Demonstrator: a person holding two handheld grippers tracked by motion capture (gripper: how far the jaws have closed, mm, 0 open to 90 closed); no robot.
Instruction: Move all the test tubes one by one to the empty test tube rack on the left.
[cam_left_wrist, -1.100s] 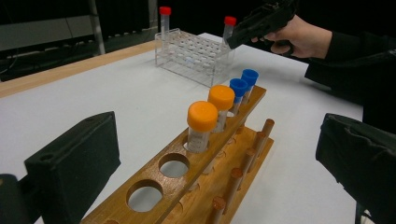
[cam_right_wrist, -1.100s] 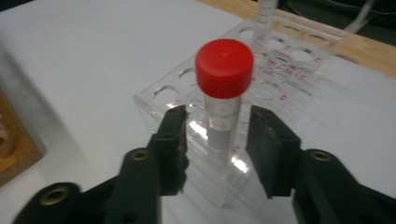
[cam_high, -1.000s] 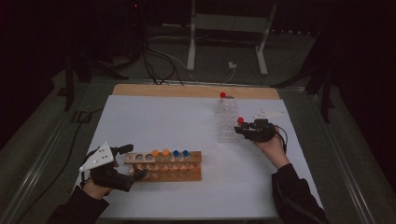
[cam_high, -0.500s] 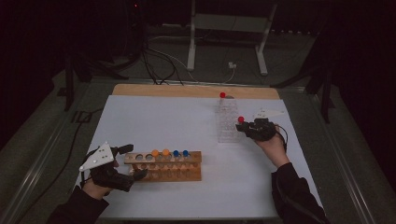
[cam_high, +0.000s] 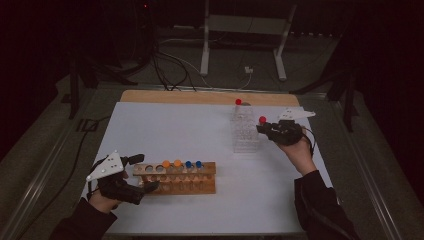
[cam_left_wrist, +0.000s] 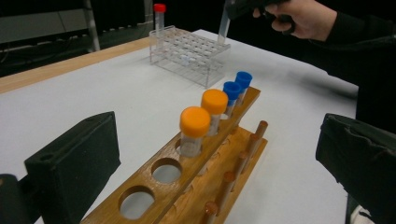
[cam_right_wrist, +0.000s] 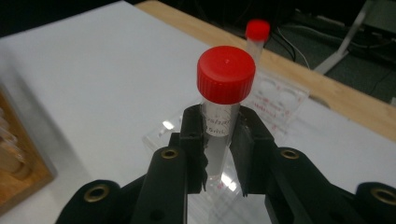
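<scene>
While right gripper (cam_right_wrist: 217, 154) jaws clamp red-capped tube (cam_right_wrist: 223, 93), clear rack (cam_right_wrist: 275, 100) beneath, left gripper (cam_left_wrist: 219, 163) jaws wide.

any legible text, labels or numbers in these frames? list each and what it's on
"15mL", partly hidden: printed on the red-capped tube clamped in the right gripper.
A line of print above it on that tube: too blurred to read.
Pink markings on the clear rack: too blurred to read.
Nothing else is legible.

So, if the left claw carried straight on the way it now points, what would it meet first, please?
Probably the wooden rack: it lies between the open left claw jaws, so its near end with the empty holes comes first, then the nearest orange-capped tube. Depth is hard to judge.
</scene>
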